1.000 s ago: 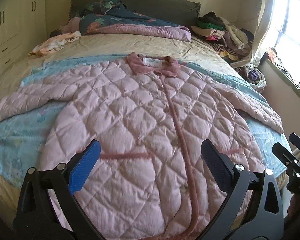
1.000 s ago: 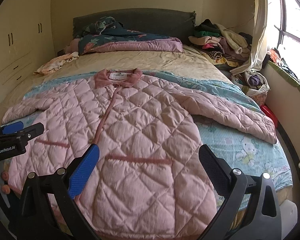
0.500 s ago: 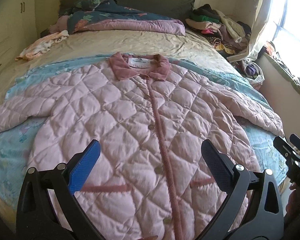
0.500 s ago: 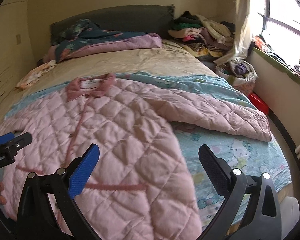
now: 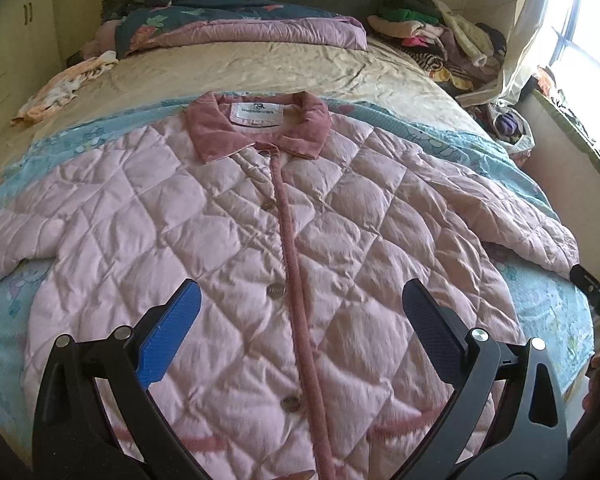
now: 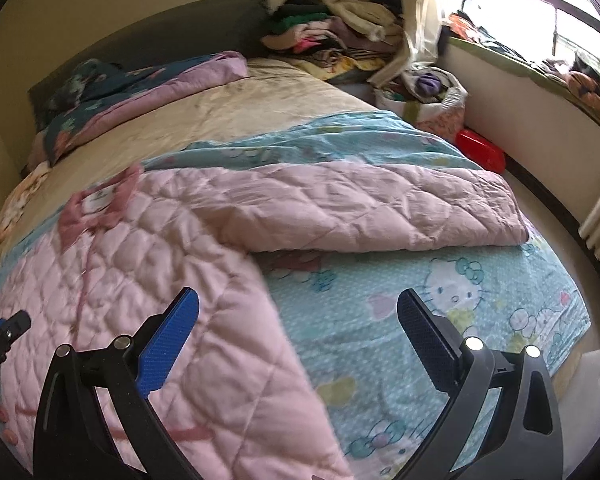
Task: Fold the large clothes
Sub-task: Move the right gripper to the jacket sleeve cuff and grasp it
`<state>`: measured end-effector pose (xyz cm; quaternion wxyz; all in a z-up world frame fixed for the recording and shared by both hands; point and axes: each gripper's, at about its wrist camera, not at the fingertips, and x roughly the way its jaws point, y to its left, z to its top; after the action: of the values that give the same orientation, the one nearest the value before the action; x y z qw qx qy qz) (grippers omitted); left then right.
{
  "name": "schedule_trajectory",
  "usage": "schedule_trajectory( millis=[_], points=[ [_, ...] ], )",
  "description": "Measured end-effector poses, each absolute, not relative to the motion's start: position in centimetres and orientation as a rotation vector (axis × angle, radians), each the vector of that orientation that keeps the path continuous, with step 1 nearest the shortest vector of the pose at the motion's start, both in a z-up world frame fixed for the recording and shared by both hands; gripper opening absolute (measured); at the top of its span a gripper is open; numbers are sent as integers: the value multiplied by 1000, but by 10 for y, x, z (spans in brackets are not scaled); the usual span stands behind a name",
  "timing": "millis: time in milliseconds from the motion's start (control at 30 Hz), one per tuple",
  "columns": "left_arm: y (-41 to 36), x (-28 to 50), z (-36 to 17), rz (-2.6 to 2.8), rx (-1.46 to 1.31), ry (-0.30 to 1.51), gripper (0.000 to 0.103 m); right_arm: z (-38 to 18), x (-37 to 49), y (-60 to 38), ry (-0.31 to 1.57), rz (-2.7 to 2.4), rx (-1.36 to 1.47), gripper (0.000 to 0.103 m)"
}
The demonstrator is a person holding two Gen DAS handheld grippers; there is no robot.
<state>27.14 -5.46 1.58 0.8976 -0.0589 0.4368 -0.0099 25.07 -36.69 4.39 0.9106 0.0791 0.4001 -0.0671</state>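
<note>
A pink quilted jacket [image 5: 228, 240] with a dark pink collar lies flat and buttoned, front up, on a blue cartoon-print sheet [image 5: 548, 300] on the bed, sleeves spread out to both sides. My left gripper [image 5: 300, 312] is open and empty above the jacket's lower front, over the button placket. My right gripper [image 6: 298, 320] is open and empty above the jacket's right side edge and the sheet [image 6: 440, 292]. The jacket's right sleeve [image 6: 360, 208] lies stretched out ahead of it. The right gripper's tip shows at the far right of the left wrist view [image 5: 596, 296].
A folded quilt [image 5: 236, 24] and a small garment [image 5: 60, 88] lie near the headboard. A pile of clothes [image 6: 332, 36] sits at the bed's far right corner. A bag [image 6: 428, 92] and a red tub [image 6: 480, 152] stand on the floor by the window wall.
My left gripper has moved forward and centred over the jacket's placket. My right gripper has swung to the right, now facing the right sleeve and the sheet. Both stay open.
</note>
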Motion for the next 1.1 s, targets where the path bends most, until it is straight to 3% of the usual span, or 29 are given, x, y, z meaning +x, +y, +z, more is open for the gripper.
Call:
schedule_trajectory(
  millis=[567, 1100],
  points=[
    [-56, 340, -13, 0, -118, 960, 95, -7, 321, -470, 888, -392, 287, 99],
    [-50, 391, -37, 44, -115, 995, 95, -67, 349, -568, 908, -535, 677, 98]
  ],
)
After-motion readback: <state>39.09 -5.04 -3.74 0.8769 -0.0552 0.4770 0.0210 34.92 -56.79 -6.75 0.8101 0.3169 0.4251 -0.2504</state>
